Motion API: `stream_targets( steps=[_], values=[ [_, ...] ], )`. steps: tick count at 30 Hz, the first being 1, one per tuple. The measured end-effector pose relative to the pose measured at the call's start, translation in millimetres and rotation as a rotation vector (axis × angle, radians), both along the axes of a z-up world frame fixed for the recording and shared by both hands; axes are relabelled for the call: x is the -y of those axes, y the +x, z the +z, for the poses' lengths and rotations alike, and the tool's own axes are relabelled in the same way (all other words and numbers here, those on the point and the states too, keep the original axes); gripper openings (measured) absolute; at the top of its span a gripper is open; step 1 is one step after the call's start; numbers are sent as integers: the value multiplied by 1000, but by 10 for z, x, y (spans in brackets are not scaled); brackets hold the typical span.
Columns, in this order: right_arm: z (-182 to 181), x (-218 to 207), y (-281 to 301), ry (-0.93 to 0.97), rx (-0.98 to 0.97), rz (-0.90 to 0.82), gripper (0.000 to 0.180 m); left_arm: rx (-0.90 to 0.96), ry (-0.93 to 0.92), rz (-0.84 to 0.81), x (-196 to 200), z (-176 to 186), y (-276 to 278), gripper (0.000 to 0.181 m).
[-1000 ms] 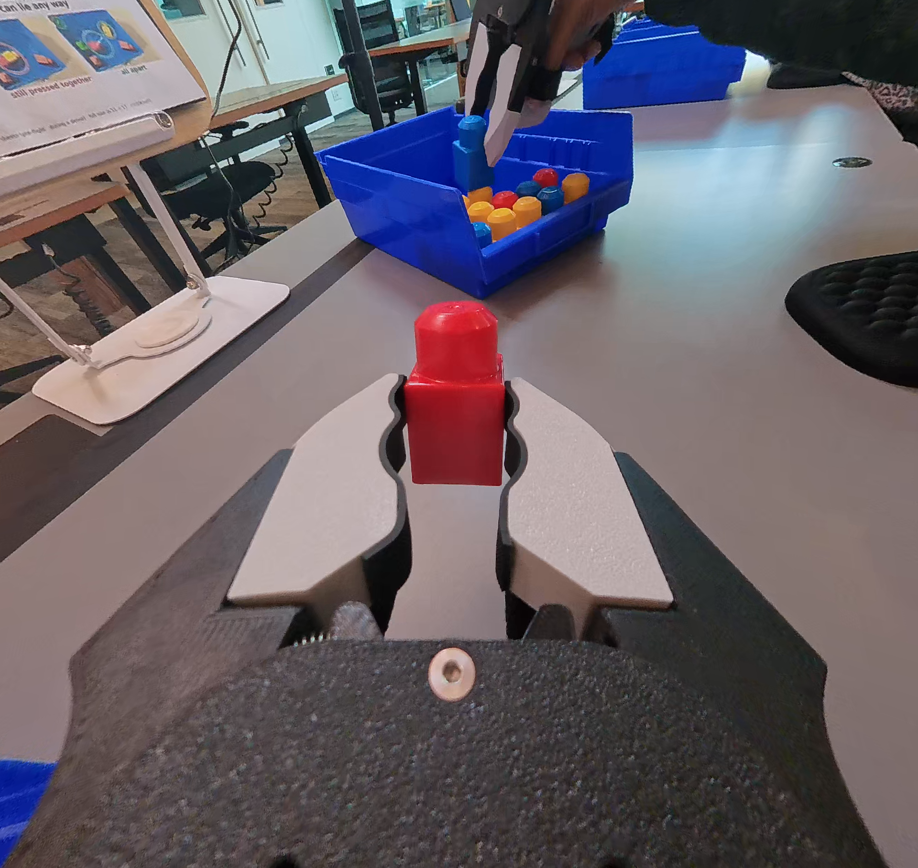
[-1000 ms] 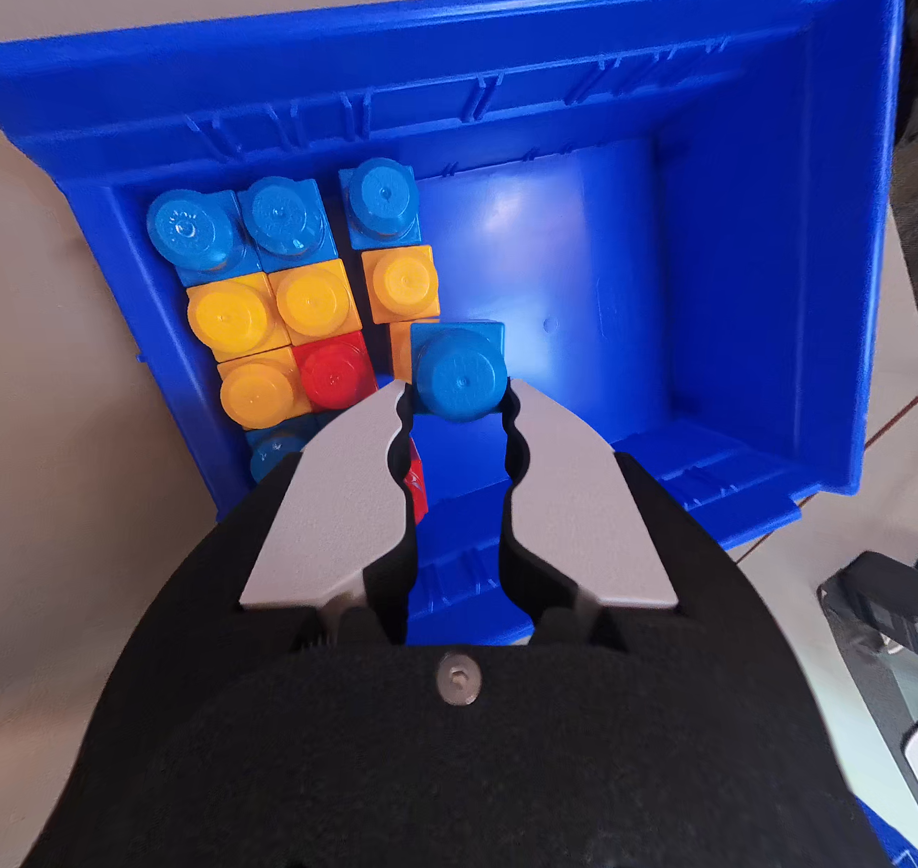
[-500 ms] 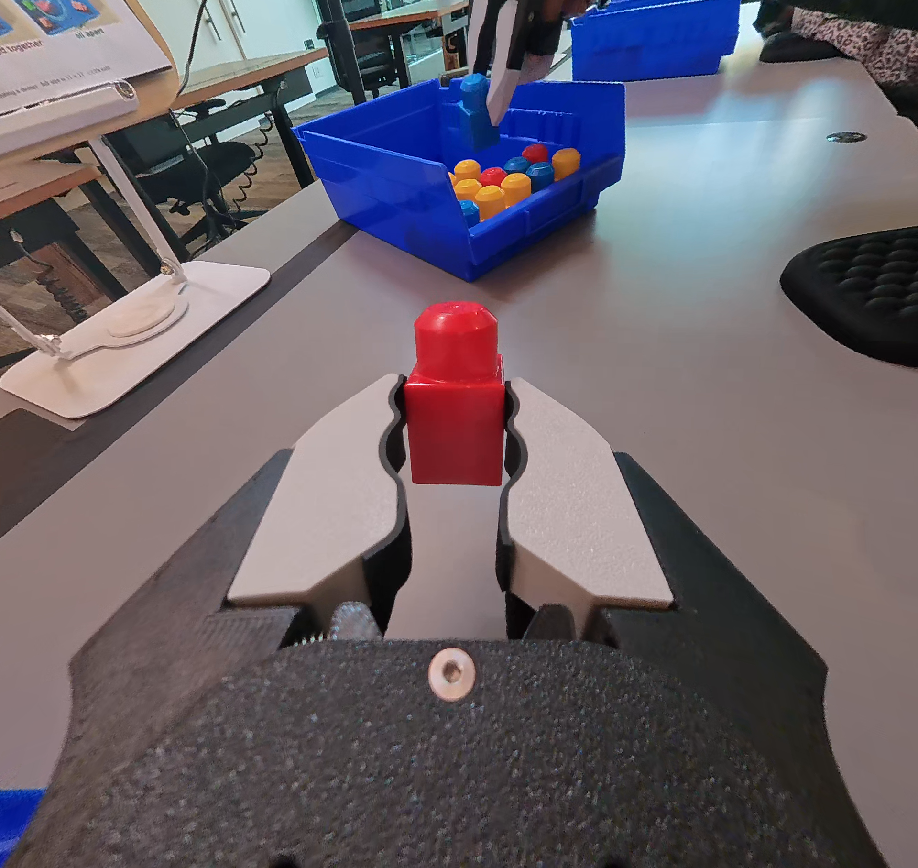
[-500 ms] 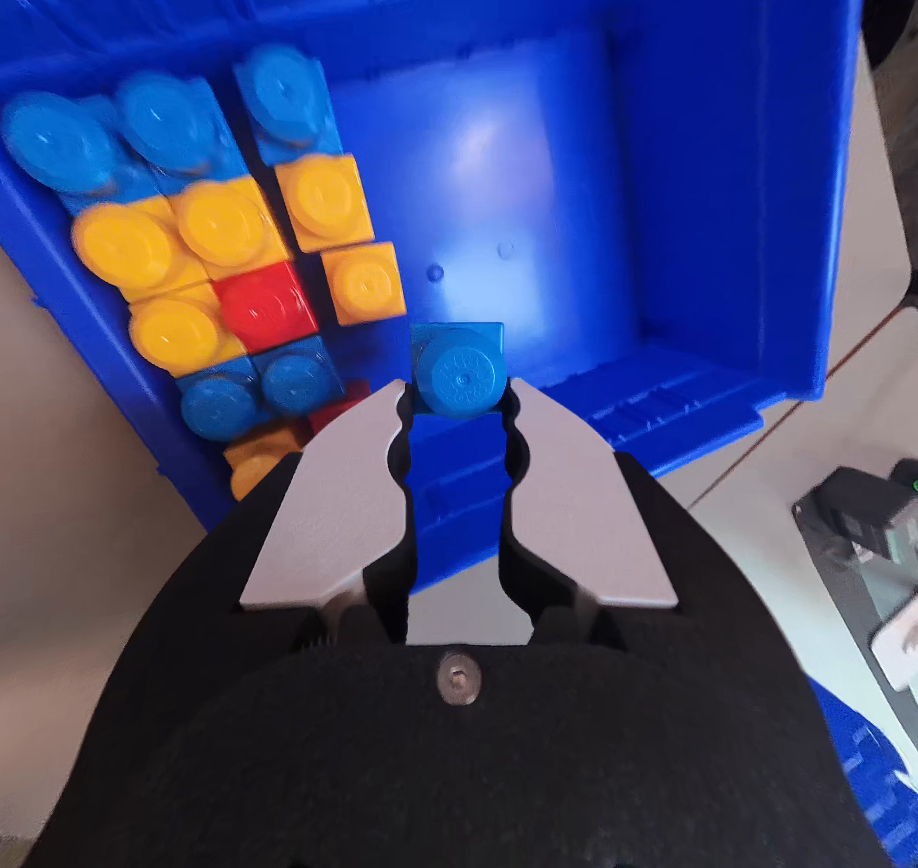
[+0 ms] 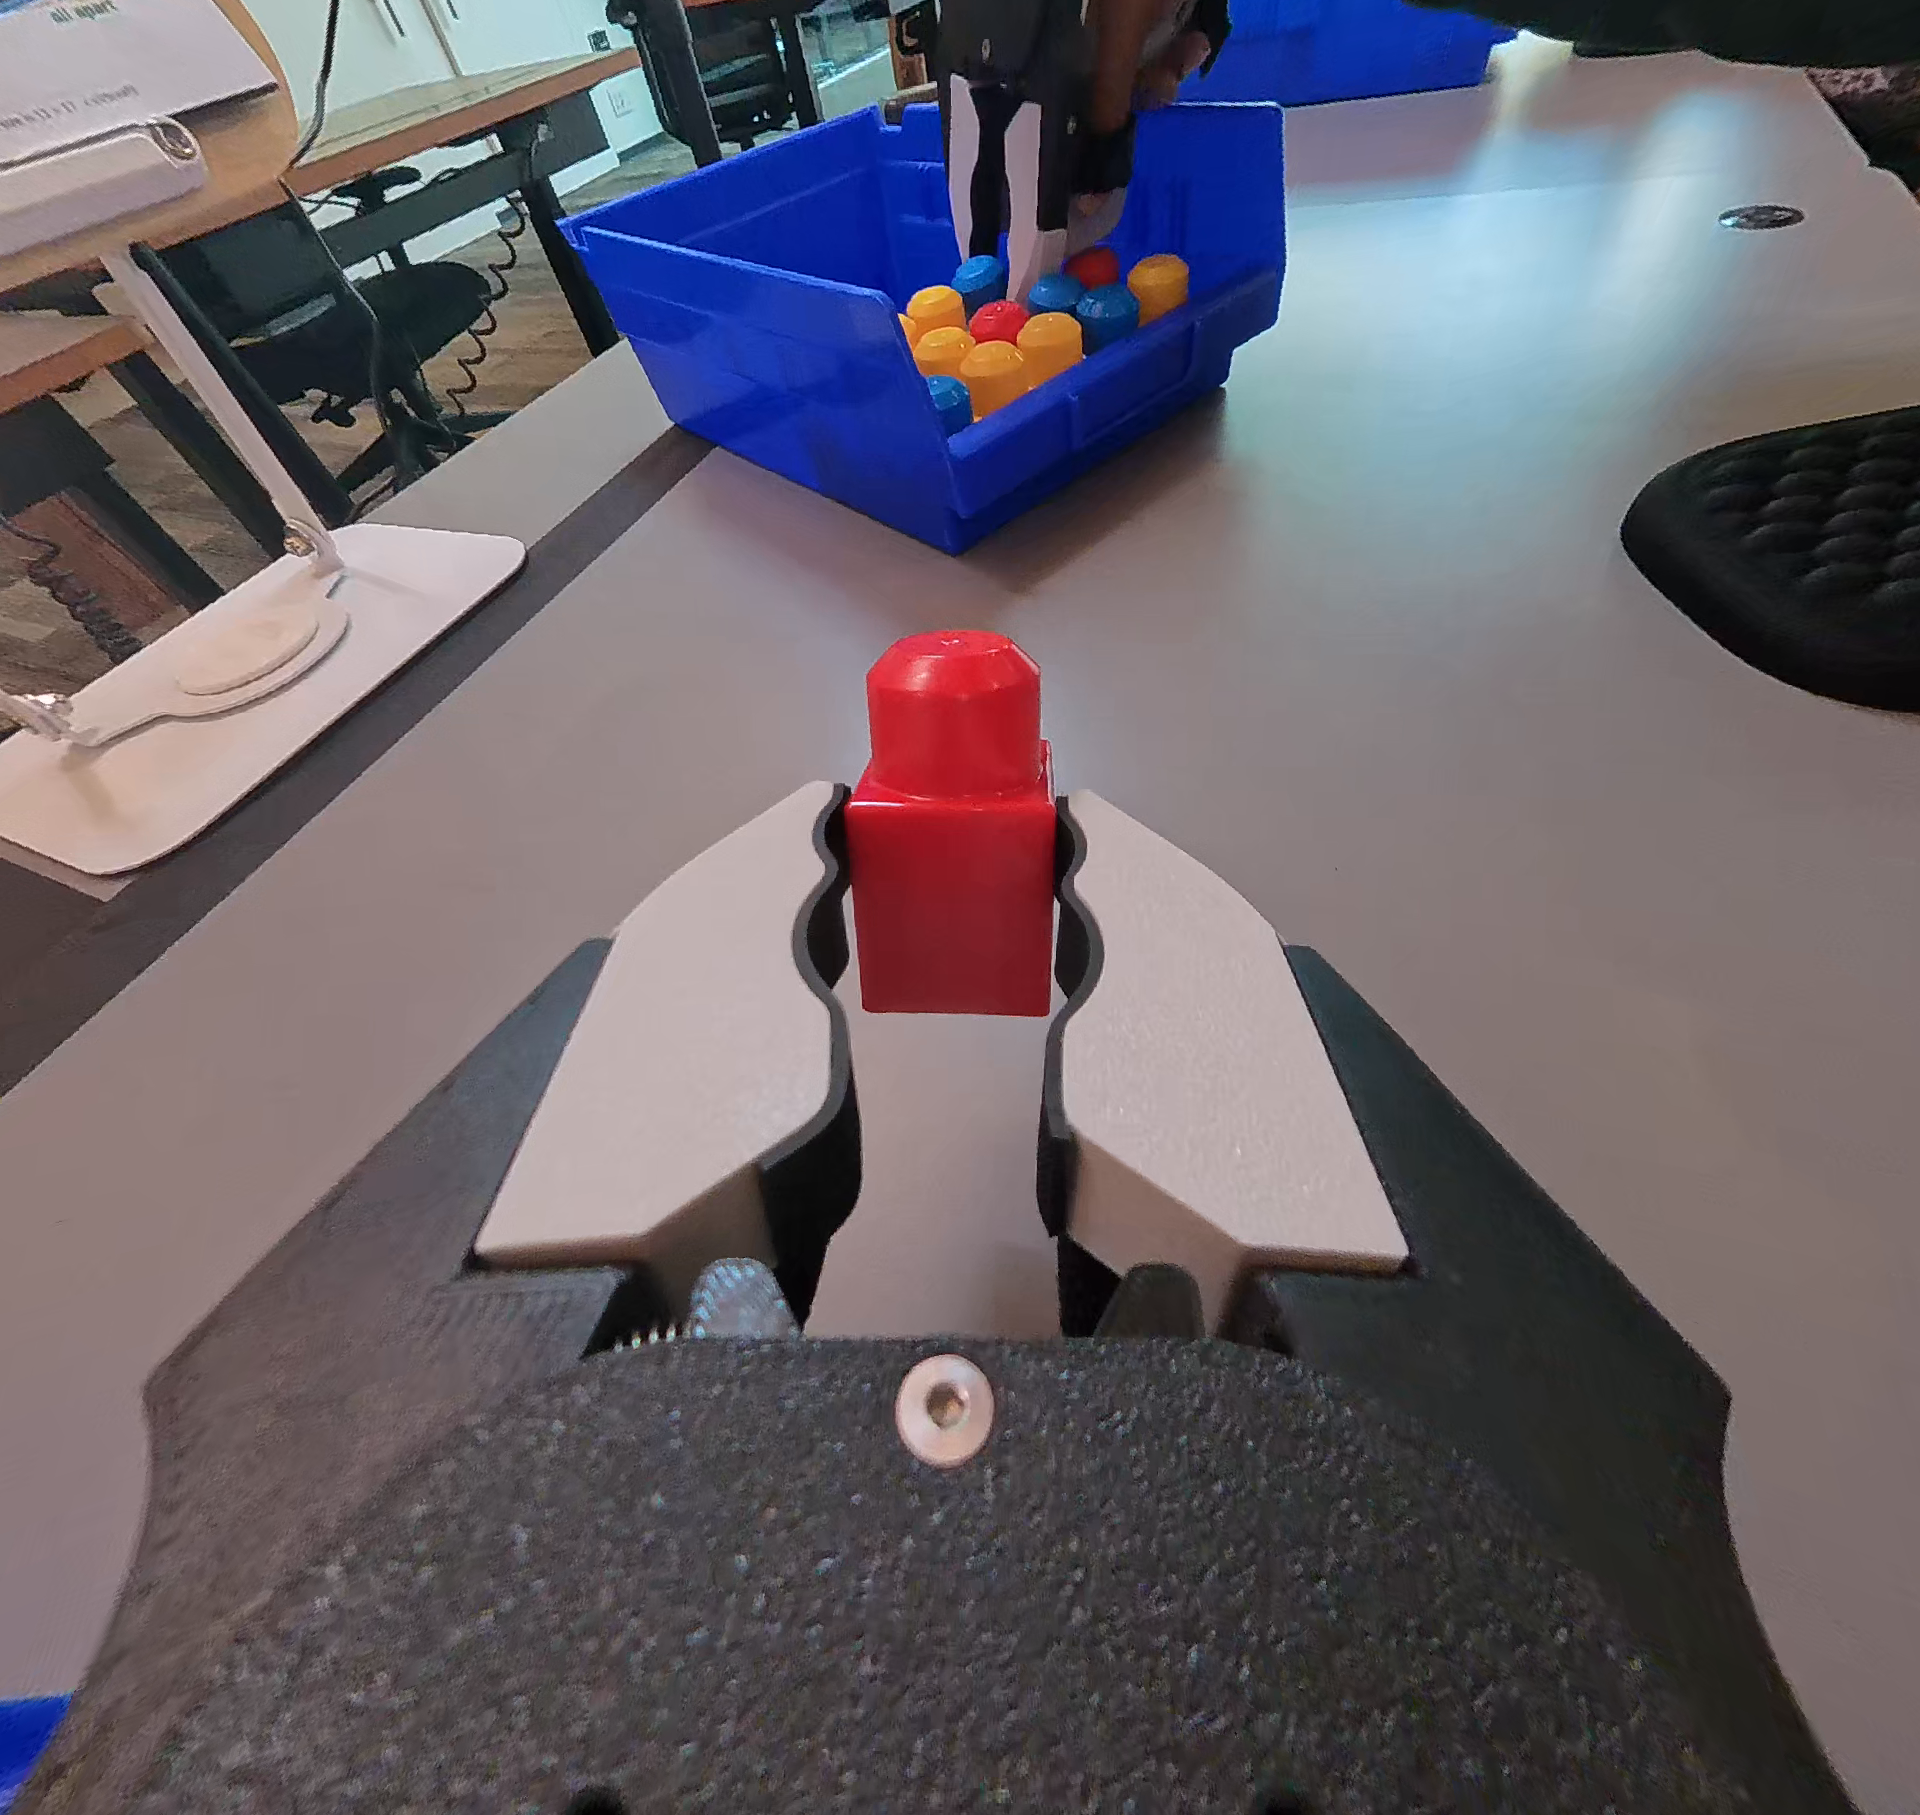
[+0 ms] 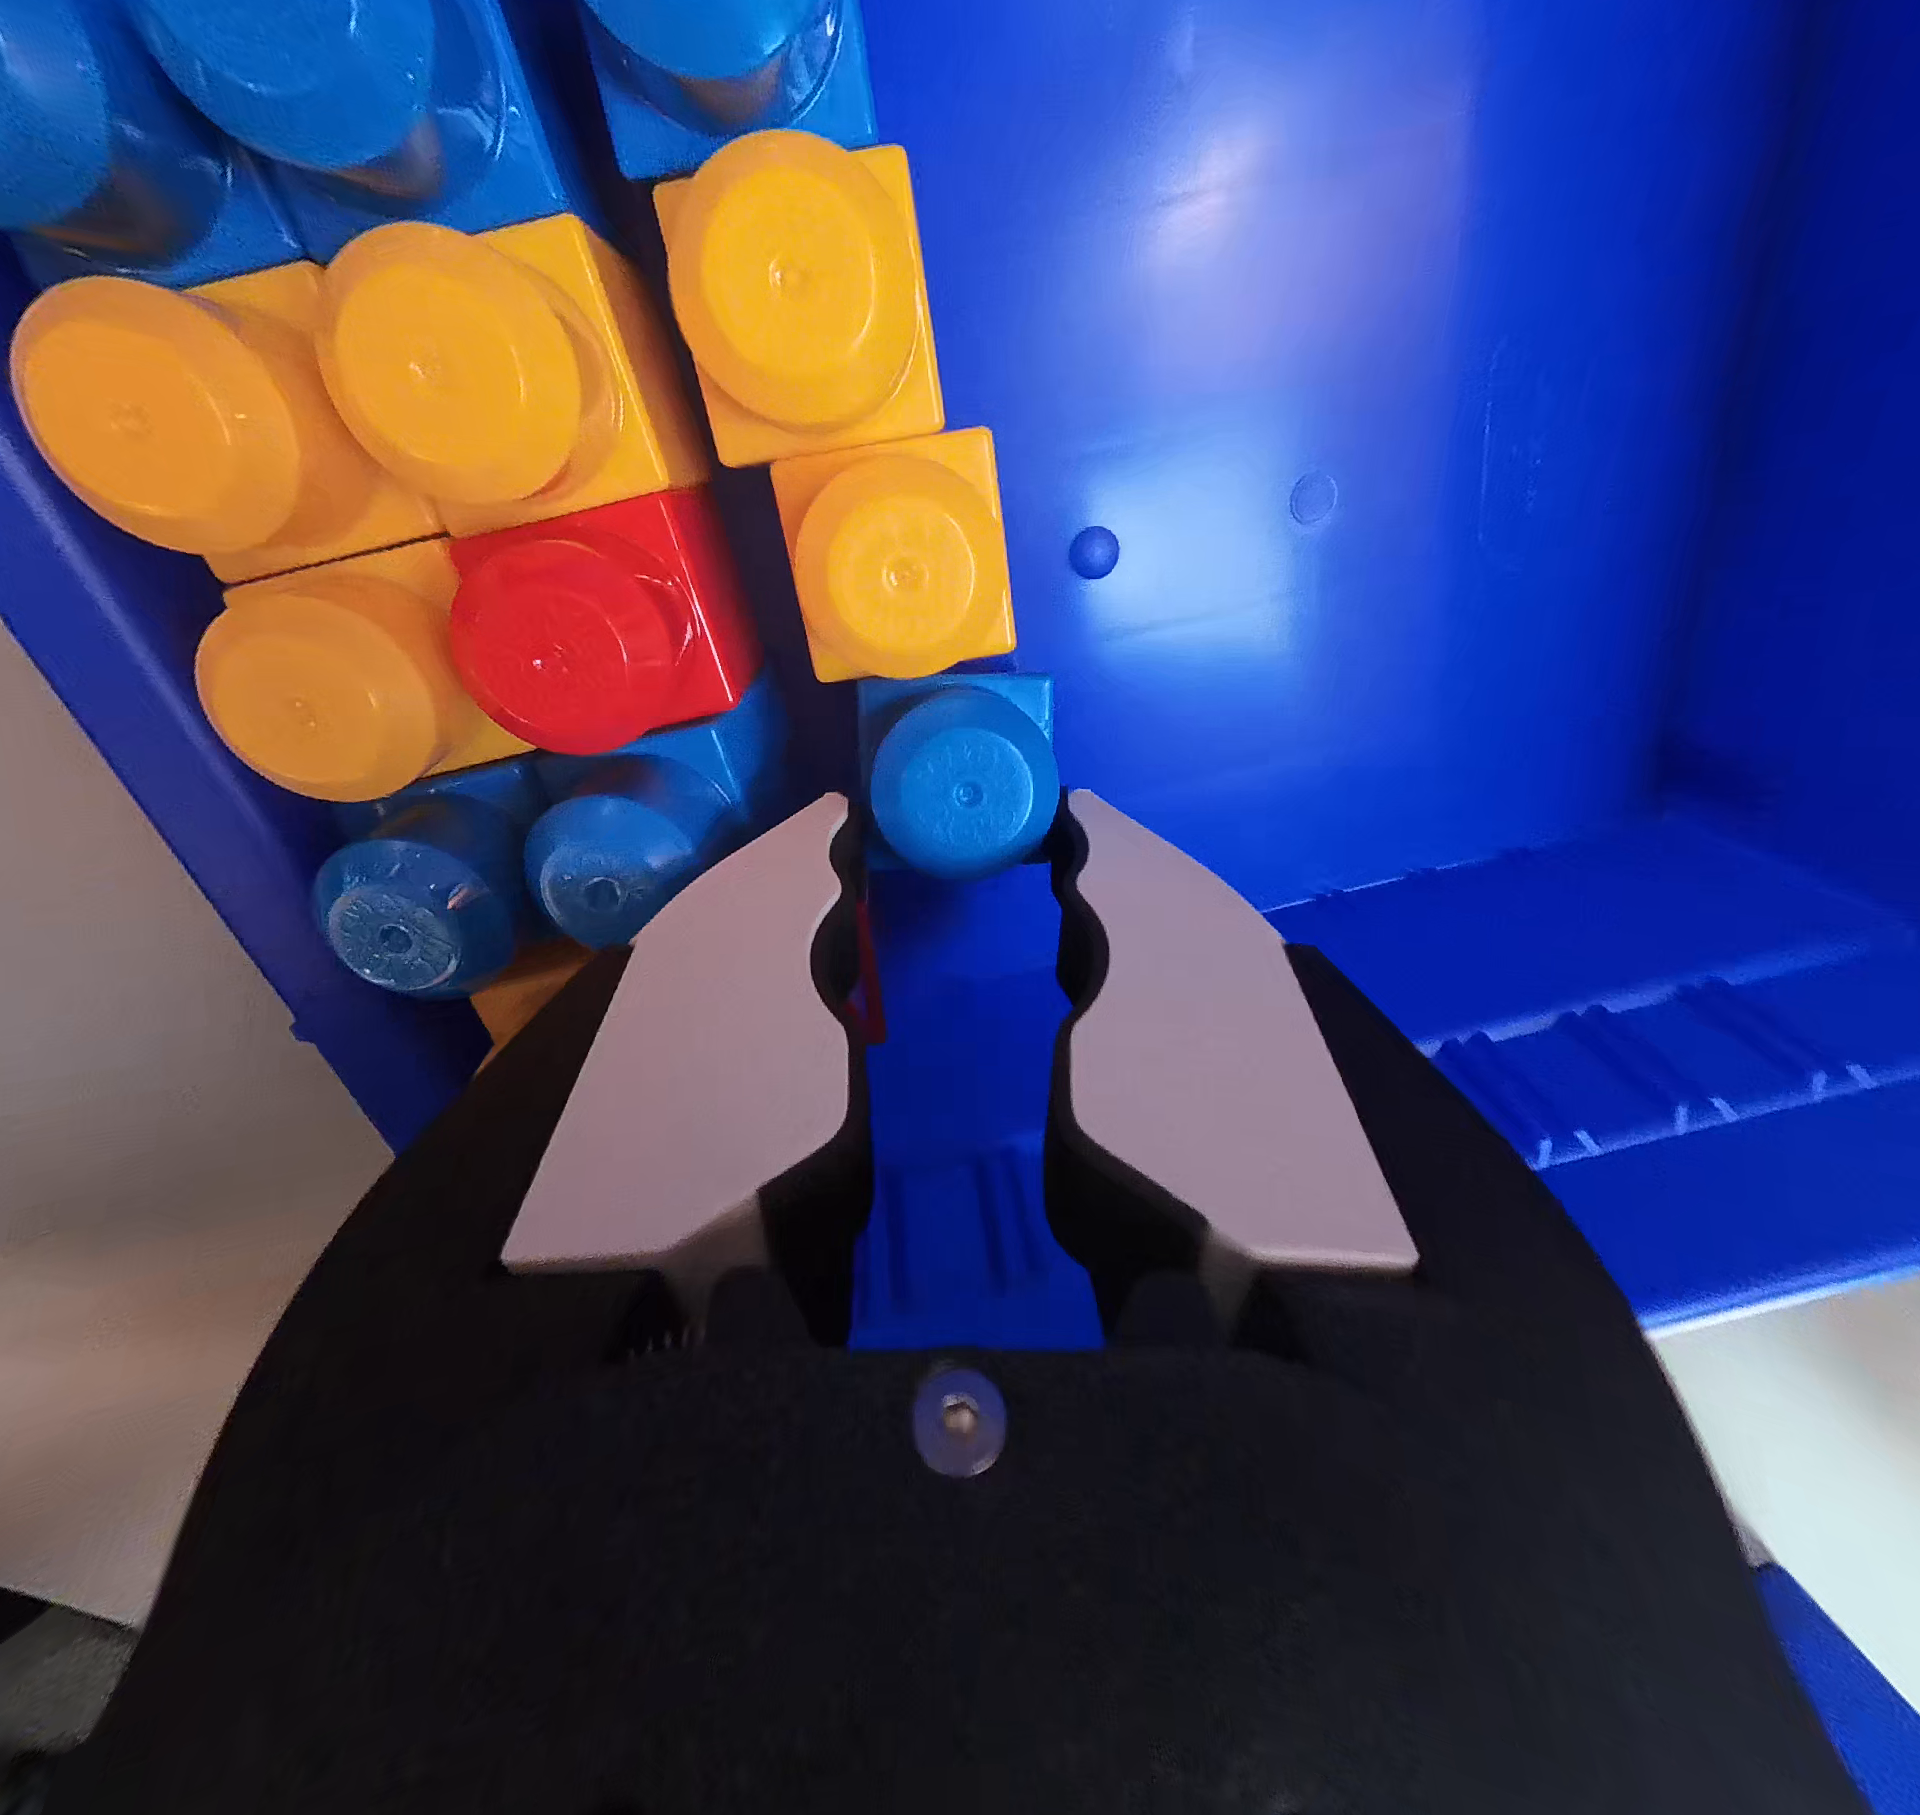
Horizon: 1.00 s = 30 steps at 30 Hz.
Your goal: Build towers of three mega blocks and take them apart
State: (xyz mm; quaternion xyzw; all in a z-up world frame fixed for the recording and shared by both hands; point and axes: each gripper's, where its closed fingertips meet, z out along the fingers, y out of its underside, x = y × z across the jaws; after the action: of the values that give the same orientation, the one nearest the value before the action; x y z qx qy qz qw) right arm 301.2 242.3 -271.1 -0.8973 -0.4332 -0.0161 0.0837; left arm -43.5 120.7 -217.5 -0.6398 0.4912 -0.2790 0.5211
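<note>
Grey table (image 5: 1455, 622), blue bin (image 5: 790, 331) of blocks. My left claw (image 5: 951, 809) clamps a red block (image 5: 951, 892). My right claw (image 6: 956, 809) grips a blue block (image 6: 961, 789) in the bin.

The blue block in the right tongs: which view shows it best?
The right wrist view: the blue block sits close up between the right tongs, stud facing the camera. In the left wrist view it is far off in the bin, mostly hidden by those tongs.

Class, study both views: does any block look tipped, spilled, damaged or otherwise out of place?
Nothing stands out. The blocks in the bin stand upright in neat rows, none spilled on the table. The left gripper holds a red block upright; the right gripper grips a blue block squarely.
</note>
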Motion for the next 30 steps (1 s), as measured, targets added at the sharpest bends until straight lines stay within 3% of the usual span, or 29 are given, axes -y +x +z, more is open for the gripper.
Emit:
stream_targets(
  steps=[6,10,13,16,23,28,30],
  values=[
    [73,-12,47,20,35,28,43,-17,-7,-7,15,-51,18,36],
    [441,-74,-76,155,-31,34,45,-14,-13,-12,22,-60,31,36],
    [819,-11,-481,304,-146,106,45,-17,-15,-20,37,-67,48,36],
    [1040,364,-1251,381,-308,292,44,-3,-14,-49,96,-40,89,36],
    [846,1548,-2845,359,-485,728,37,-6,15,-129,288,3,210,36],
    [725,1670,-3196,330,-454,794,40,-54,66,-181,419,-16,284,36],
    [690,1713,-3271,315,-460,821,29,-82,75,-199,460,-44,295,36]
  ],
)
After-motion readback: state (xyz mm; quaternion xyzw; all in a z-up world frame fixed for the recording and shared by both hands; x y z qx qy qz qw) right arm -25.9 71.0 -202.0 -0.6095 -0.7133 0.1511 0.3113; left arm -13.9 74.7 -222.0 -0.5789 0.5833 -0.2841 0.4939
